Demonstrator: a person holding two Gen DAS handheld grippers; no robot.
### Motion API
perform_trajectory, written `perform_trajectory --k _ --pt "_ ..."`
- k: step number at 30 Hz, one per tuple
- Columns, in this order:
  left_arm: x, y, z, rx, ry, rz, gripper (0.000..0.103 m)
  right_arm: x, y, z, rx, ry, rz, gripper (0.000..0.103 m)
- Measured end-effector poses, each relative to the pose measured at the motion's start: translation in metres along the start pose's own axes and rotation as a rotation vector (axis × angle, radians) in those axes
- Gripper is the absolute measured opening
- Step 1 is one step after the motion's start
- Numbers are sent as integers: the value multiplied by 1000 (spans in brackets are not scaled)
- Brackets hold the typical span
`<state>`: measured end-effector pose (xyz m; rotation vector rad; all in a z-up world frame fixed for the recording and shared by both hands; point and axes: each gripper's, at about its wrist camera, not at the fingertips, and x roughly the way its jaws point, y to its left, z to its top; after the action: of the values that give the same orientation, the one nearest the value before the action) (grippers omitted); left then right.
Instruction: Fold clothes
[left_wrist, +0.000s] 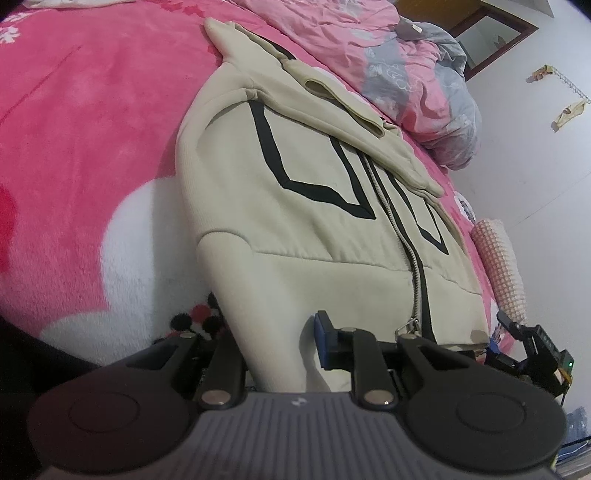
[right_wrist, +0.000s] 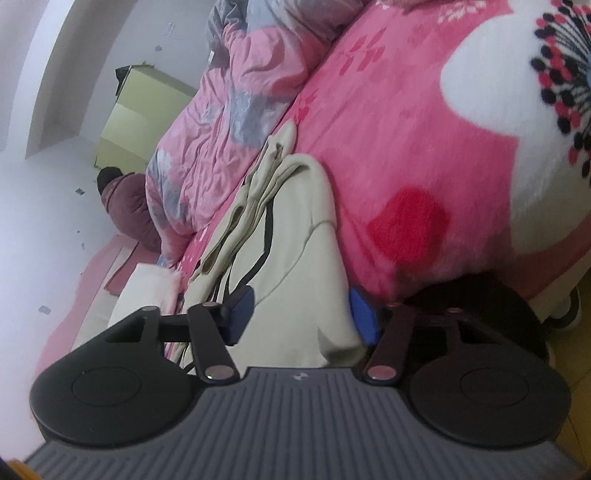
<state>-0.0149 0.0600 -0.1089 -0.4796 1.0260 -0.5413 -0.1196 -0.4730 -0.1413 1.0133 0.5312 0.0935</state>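
Observation:
A cream zip hoodie (left_wrist: 295, 221) with black line trim lies on the pink flowered bed blanket (left_wrist: 92, 129), sleeves folded across its front. My left gripper (left_wrist: 273, 343) has its jaws around the near bottom hem; the cloth runs between the blue pads (left_wrist: 323, 339). In the right wrist view the same hoodie (right_wrist: 295, 258) passes between my right gripper's (right_wrist: 299, 317) blue pads (right_wrist: 362, 314), which close on a near corner of it. The right gripper (left_wrist: 532, 343) also shows at the hoodie's right corner in the left wrist view.
A crumpled pink and grey quilt (left_wrist: 388, 66) lies along the far side of the bed. A pink checked pillow (left_wrist: 498, 269) is by the bed edge near the white wall. A yellow-green cabinet (right_wrist: 136, 114) and a dark red bundle (right_wrist: 129, 206) stand beyond the bed.

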Motion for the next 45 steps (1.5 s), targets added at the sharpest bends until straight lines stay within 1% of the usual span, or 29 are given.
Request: perform_trajectory --k 4,7,11,14,15,16,17,18,22,25,29,34,37,42,45 --pt "1 1 -1 -6 4 -8 20 -4 -2 -7 41 14 57 44" --pt "2 1 -3 -11 13 -16 21 -2 -1 -12 60 25 71 42" --pt "4 1 -6 -13 26 -24 23 6 -1 -16 60 30 5 42" --pt "6 0 -8 -9 30 -22 23 6 -2 -17 71 20 0 42" --pt "6 -1 -9 -6 28 -20 22 7 -1 -17 64 25 10 39" --pt "6 -2 -9 -3 27 -18 21 7 0 -18 57 29 19 27" --pt "6 -3 -9 0 25 -15 17 8 2 -19 47 36 36 23" --pt "5 -3 -9 3 25 -16 16 9 4 -19 37 36 26 23" --pt "0 -8 -9 14 11 -28 8 10 6 -20 14 25 1 12" --pt "-10 -11 -7 13 -18 -68 6 5 11 -17 9 0 38 8" --pt "-21 -11 1 -43 -56 -137 6 -3 22 -11 -17 -34 77 6" --pt "-32 -26 18 -7 -105 -157 6 -3 43 4 -67 -58 124 6" --pt "-38 -37 33 24 -137 -173 6 1 60 16 -113 -67 157 6" --pt "-41 -52 62 75 -183 -180 6 16 84 37 -177 -70 204 6" --pt "-38 -56 76 89 -203 -178 6 28 97 50 -209 -67 228 6"
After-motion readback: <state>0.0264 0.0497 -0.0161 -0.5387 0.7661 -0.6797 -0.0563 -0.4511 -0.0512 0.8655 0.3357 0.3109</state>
